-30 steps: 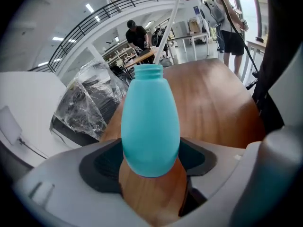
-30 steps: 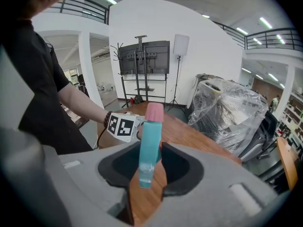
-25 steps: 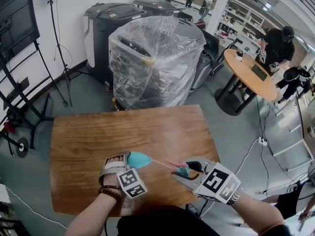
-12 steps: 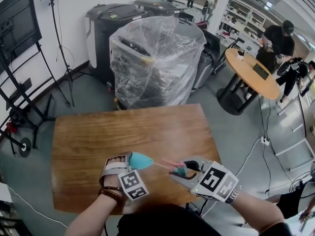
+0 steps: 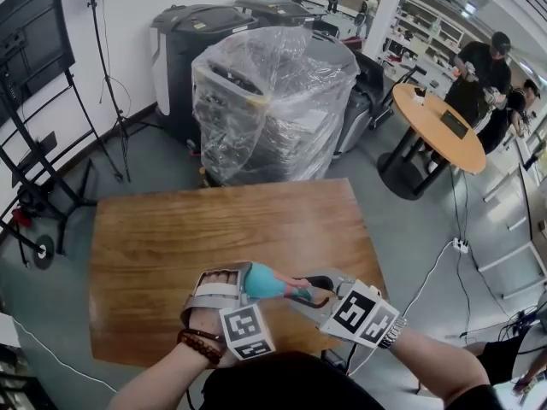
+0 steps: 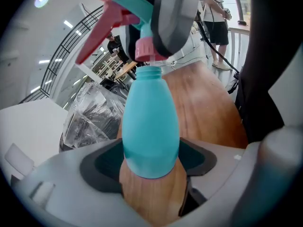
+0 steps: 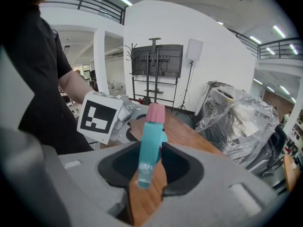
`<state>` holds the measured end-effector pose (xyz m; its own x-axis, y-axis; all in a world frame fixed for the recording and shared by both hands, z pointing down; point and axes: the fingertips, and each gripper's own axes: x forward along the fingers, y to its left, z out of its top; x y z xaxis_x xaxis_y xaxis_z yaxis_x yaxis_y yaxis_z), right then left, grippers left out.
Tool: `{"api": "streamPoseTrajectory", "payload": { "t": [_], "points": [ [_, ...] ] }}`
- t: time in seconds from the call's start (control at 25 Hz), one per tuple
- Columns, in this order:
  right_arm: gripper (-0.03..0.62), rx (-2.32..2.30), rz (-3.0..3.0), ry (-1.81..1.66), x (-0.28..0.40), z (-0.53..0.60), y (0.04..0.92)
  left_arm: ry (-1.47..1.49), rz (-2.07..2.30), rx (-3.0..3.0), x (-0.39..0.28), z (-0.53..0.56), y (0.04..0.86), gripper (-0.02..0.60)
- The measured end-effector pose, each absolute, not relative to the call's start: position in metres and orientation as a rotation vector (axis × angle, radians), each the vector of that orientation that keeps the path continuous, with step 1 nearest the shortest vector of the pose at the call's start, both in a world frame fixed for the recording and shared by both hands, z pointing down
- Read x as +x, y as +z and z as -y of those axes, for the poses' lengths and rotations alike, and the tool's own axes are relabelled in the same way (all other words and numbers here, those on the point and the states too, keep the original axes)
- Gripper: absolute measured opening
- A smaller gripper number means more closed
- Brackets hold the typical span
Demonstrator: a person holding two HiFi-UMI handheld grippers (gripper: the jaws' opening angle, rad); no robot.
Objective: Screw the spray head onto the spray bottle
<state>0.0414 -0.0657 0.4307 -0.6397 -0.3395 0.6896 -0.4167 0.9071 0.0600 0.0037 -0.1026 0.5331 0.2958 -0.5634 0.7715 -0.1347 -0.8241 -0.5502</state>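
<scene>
My left gripper is shut on the fat base of a teal spray bottle, held above the wooden table. In the left gripper view the bottle points away, with its open threaded neck at the top. My right gripper is shut on the spray head, teal with a pink trigger. Its pink collar sits right at the bottle's neck, slightly askew. I cannot tell whether the threads have caught. In the right gripper view the spray head stands between the jaws, collar away from me.
Beyond the table's far edge stands a plastic-wrapped machine with dark bins behind it. At the back right, people stand by a round wooden table. A black screen stand is at the left.
My left gripper has carried the bottle right and up to the spray head. The gap between them, where a thin tube showed, has closed. The right gripper has hardly moved.
</scene>
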Motion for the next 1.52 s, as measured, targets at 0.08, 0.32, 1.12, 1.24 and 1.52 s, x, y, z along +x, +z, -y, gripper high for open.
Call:
{"api": "streamPoseTrajectory", "payload": {
  "t": [0.08,0.32,1.12,1.24,1.52],
  "points": [
    [0.123,0.529,2.335,0.114,0.041,0.065,0.433,-1.530,-0.619,-2.190,0.006,0.099,0.528,0.387],
    [0.123,0.491,2.357,0.078,0.040,0.060,0.432,-1.492,-0.612,-2.190,0.011,0.093,0.521,0.385],
    [0.124,1.030,2.312,1.844,0.063,0.092,0.443,-1.456,-0.760,-1.964,0.005,0.113,0.501,0.370],
    [0.135,1.001,2.313,1.881,0.059,0.090,0.443,-1.474,-0.735,-2.017,0.005,0.109,0.511,0.370],
    [0.255,0.993,2.318,1.775,0.065,0.083,0.445,-1.419,-0.740,-2.282,0.017,0.095,0.529,0.371]
  ]
}}
